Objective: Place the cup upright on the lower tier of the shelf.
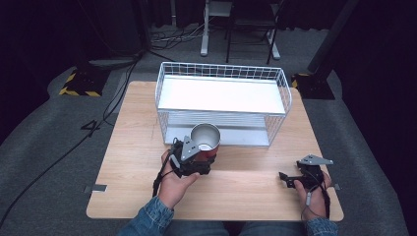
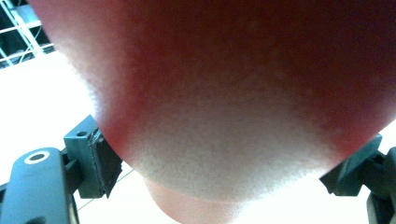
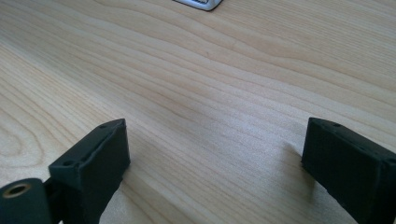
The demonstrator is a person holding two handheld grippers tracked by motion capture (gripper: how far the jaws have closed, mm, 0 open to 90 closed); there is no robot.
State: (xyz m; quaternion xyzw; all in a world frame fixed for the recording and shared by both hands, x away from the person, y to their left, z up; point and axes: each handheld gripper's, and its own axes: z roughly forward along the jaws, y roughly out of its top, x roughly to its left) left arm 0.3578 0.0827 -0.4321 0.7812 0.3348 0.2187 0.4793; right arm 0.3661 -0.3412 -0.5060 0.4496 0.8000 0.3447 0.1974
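A red cup with a shiny metal inside stands upright just in front of the wire basket, its mouth facing up. My left gripper is shut on its lower side, held by the person's left hand. In the left gripper view the cup's red wall looms close, with a black jaw pressed against it on each side. I cannot tell whether its base touches the table. My right gripper lies low at the table's right front, pointing left. It is open over bare wood, with nothing between its fingers.
The white wire basket has a white shelf on top and an open lower level facing me. It takes up the far half of the wooden table. One corner of its base shows ahead of my right gripper. Bare wood lies between the two hands.
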